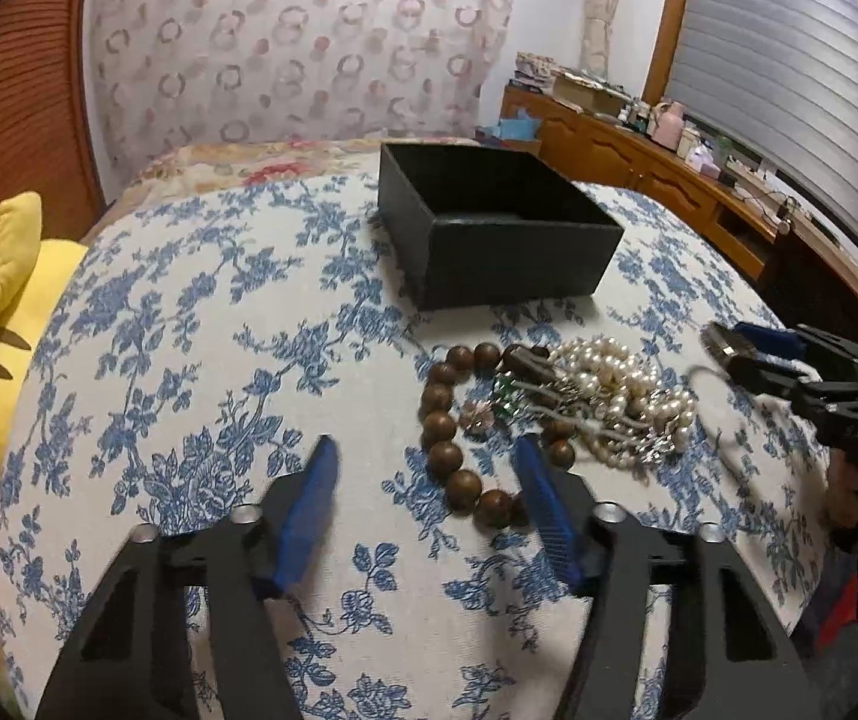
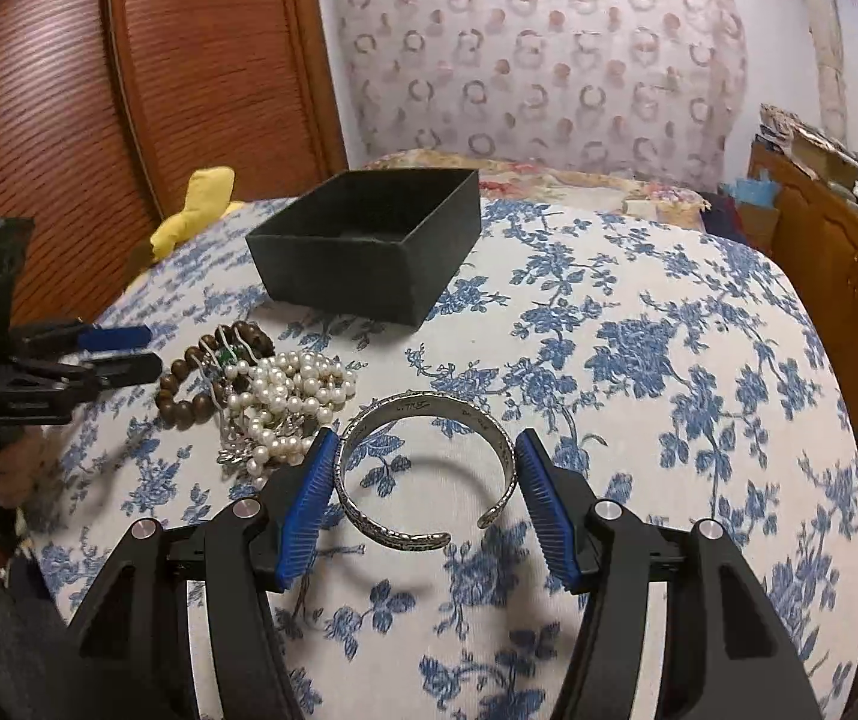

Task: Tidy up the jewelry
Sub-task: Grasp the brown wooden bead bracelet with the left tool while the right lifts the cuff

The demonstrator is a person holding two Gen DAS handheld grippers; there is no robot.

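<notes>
An open black box [image 1: 489,264] [image 2: 339,282] stands on the blue floral cloth [image 2: 639,360]. In front of it lies a heap of jewelry: a brown wooden bead bracelet [image 1: 438,426] [image 2: 183,396], a tangle of pearls [image 1: 621,396] [image 2: 291,384], a silver chain piece [image 1: 657,444] and a small green piece [image 1: 504,396]. My left gripper [image 1: 426,444] [image 2: 153,354] hovers open over the near side of the bead bracelet, its pads not pressing on it. My right gripper [image 2: 426,435] [image 1: 723,348] is shut on a silver cuff bracelet [image 2: 423,405], held above the cloth to the right of the heap.
A yellow plush toy [image 1: 3,312] [image 2: 201,204] lies at the cloth's left edge by the wooden headboard [image 2: 129,90]. A wooden cabinet [image 1: 639,150] loaded with clutter runs along the right, under a window shutter. A patterned curtain hangs behind the bed.
</notes>
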